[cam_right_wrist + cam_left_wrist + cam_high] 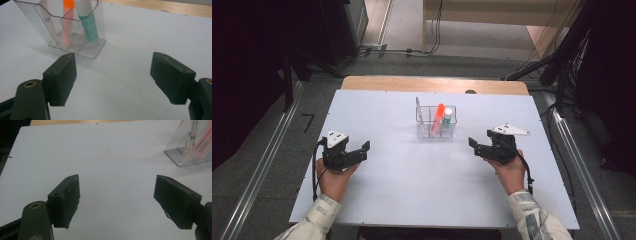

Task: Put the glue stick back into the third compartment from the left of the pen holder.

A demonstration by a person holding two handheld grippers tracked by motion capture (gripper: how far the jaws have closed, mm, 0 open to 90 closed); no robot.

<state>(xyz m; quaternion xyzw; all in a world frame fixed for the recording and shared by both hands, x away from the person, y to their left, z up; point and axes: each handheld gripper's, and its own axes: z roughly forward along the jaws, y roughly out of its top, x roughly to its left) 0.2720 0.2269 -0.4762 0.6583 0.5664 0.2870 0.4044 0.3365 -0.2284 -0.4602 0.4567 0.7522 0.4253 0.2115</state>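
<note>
Clear plastic marks your target: the transparent organizer (436,121) stands upright at the middle of the white table (412,185), toward its far half, between your two hands and well apart from both. In its compartments you can see an orange marker (438,118) leaning at a tilt, a green-and-white tube (447,119) just beside it on the right, and a thin clear pen (47,18) in the neighbouring slot.

Your left claw (362,151) rests low over the table at the near left, its jaws spread wide with nothing between them; the left gripper view shows bare table between the jaws and the organizer off at the upper right. Your right claw (473,145) sits at the near right, likewise wide open and empty, and in the right gripper view the organizer lies ahead and to the left of the jaws.

By the look of it, you are at the approach step, with no grasp made. The right claw faces the organizer more squarely, so the next move likely calls for bringing it forward and lining its jaws around one upright item, taking care not to nudge the light organizer.
</note>
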